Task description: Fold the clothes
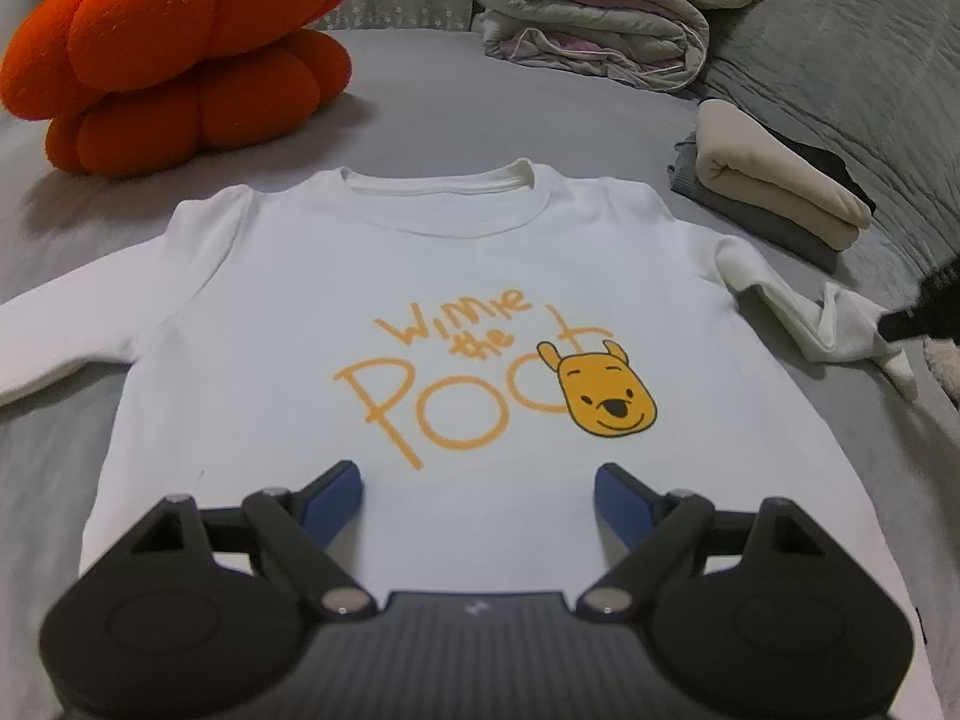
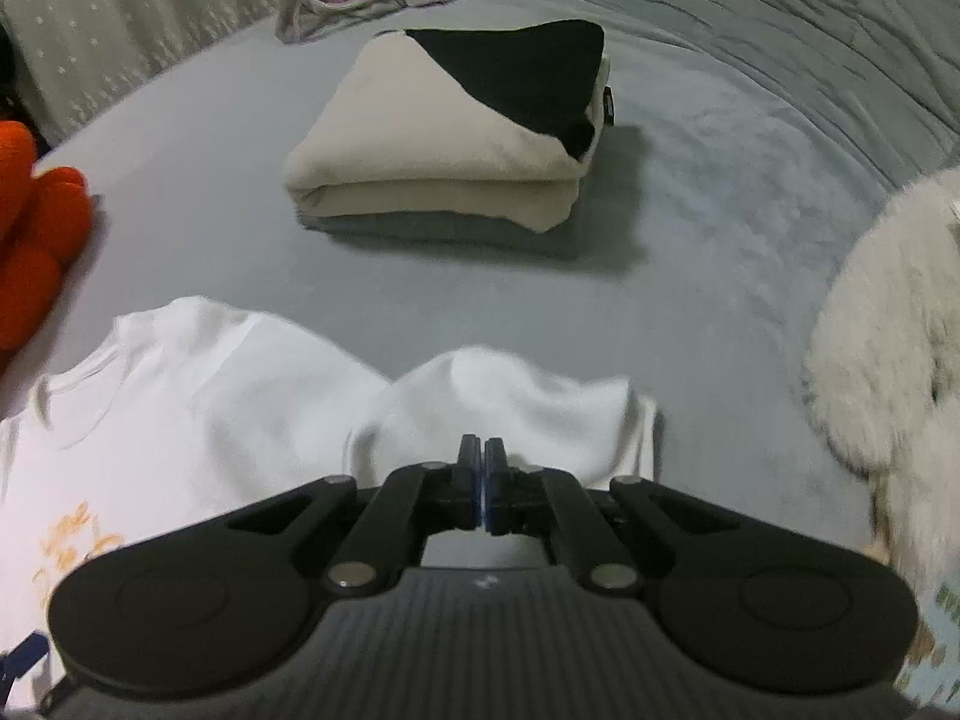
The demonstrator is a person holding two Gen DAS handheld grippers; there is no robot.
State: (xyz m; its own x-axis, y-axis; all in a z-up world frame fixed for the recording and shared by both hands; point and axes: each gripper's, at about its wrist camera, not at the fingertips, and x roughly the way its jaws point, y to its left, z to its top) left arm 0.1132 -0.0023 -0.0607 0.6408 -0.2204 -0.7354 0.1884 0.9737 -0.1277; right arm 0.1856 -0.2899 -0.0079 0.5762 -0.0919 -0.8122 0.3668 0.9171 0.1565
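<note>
Directly ahead of the left gripper point(image 1: 478, 489), whose blue pads stand spread and empty, a white sweatshirt point(image 1: 420, 276) lies face up on the grey bed point(image 1: 420, 114), collar at the far end, print readable. This flat layout suits folding: the body is smoothed while the sleeves remain out to the sides. To the right, the right gripper point(image 2: 478, 450) has its jaws pressed together at the bunched right sleeve point(image 2: 516, 402); whether cloth is actually pinched cannot be told. Beyond that tool sits a folded stack point(image 2: 444, 168), probably finished garments kept apart from the work. An orange cushion point(image 1: 180, 54) rests far left.
</note>
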